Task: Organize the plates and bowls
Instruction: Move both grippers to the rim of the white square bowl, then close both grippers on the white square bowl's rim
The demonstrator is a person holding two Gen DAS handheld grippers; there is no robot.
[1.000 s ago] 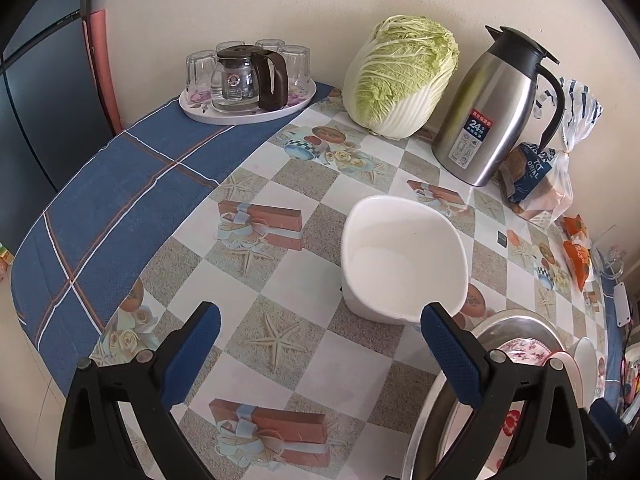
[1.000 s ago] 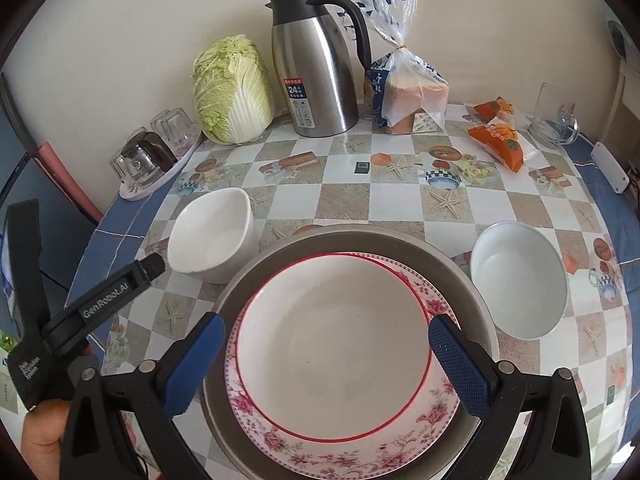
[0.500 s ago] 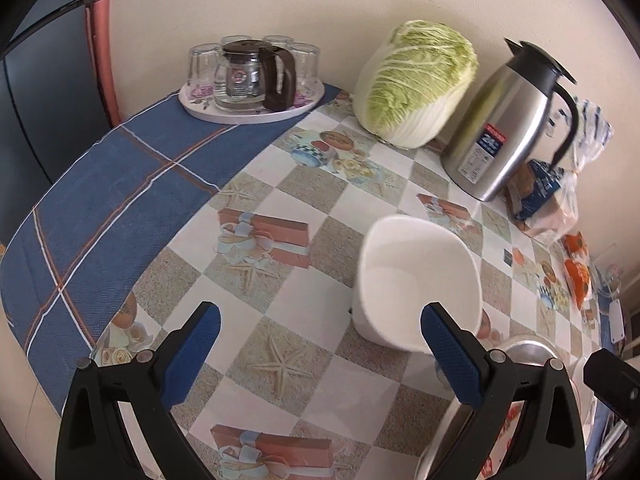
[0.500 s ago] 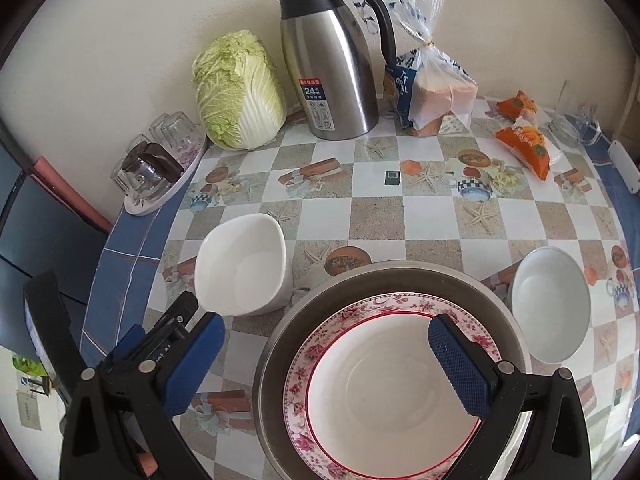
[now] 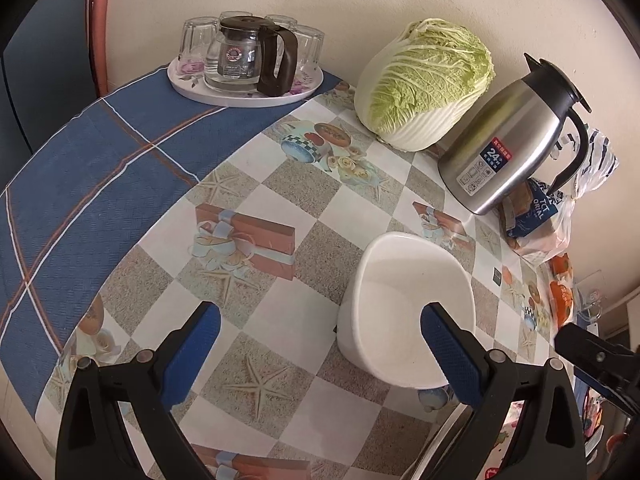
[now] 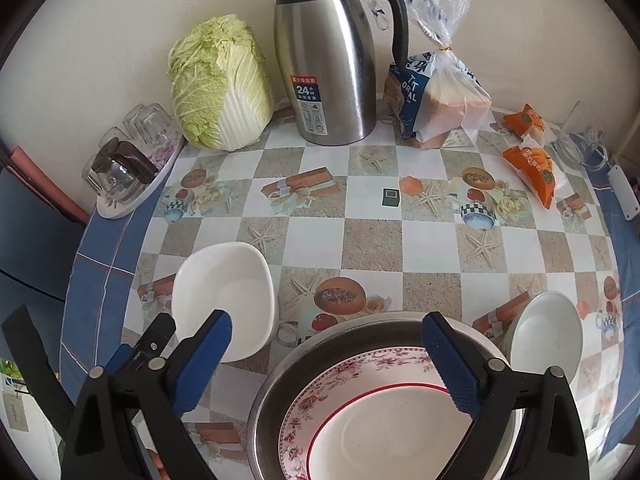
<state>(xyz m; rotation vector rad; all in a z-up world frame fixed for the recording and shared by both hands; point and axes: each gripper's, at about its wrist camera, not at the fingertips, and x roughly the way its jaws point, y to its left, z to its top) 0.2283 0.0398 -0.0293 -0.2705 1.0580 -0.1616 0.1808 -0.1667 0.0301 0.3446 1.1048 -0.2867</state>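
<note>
Checked tablecloth carries the white square bowl (image 5: 404, 308) just ahead of the left gripper (image 5: 320, 344) — fingers spread, empty, right pad over its near rim. Straddle one wall squarely before closing — glazed sides slip.

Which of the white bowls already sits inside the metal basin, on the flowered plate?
The red-rimmed bowl does. The squarish bowl and the round bowl stand on the tablecloth beside the basin.

Left gripper (image 5: 320, 350) jaws wide apart above white bowl (image 5: 408, 304).
</note>
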